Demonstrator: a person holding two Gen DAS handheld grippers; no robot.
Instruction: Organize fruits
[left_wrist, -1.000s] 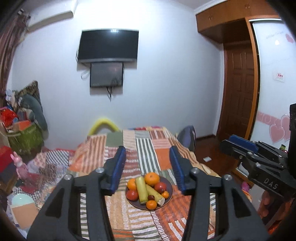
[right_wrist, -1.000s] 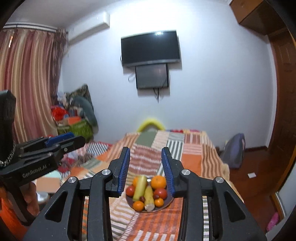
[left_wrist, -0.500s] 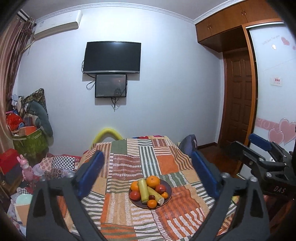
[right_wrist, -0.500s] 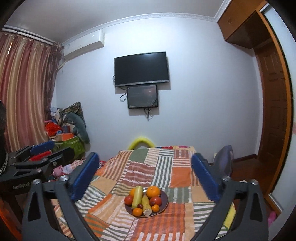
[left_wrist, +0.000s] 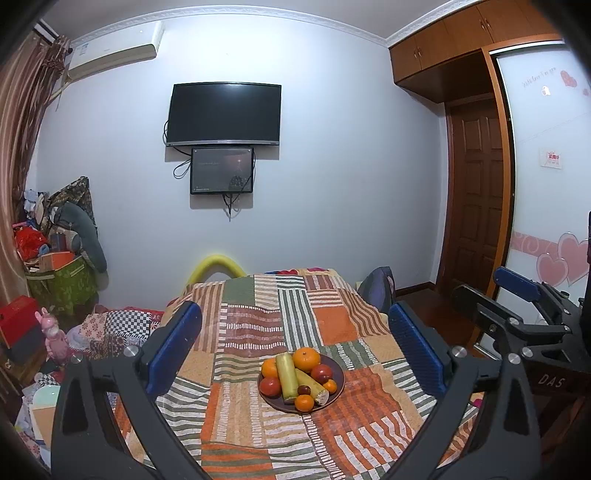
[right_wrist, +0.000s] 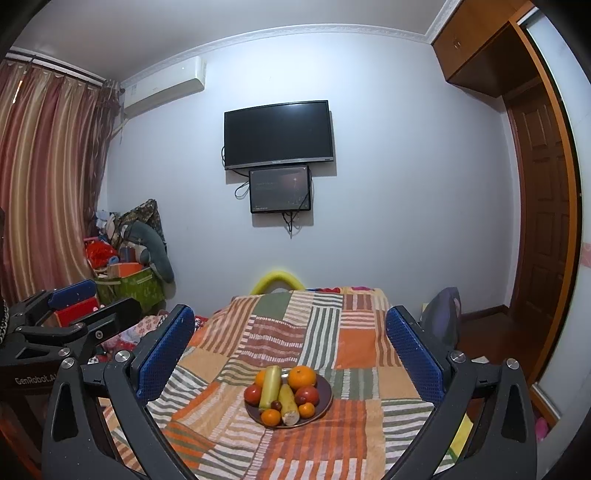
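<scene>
both grippers up over the near end of the table (left_wrist: 332, 321), side by side, pointing almost level at the far wall. left gripper (left_wrist: 295, 349) with fingers (left_wrist: 173, 347) spread wide, nothing between the blue pads. right gripper (right_wrist: 290, 350) the same, fingers (right_wrist: 413, 350) spread full, holding nothing. each visible at the edge of the other's view.

plate (left_wrist: 338, 371) of fruit sitting mid-table on the striped patchwork cloth, framed between both sets of fingers but well ahead of the tips, untouched. on the plate: big orange (left_wrist: 306, 360) at the back, smaller orange (left_wrist: 269, 367) back left, long pale green piece (left_wrist: 286, 374) lying front to back, a second one (left_wrist: 312, 384) angled beside it, red fruit (left_wrist: 270, 386) on the left, another red fruit (left_wrist: 321, 373) on the right, small dark fruit (left_wrist: 303, 389) in the middle, two small oranges (left_wrist: 304, 402) at the front edge. everything piled close, pieces touching.

tv (left_wrist: 223, 112) on the wall straight ahead, smaller screen (left_wrist: 221, 170) just under it.
</scene>
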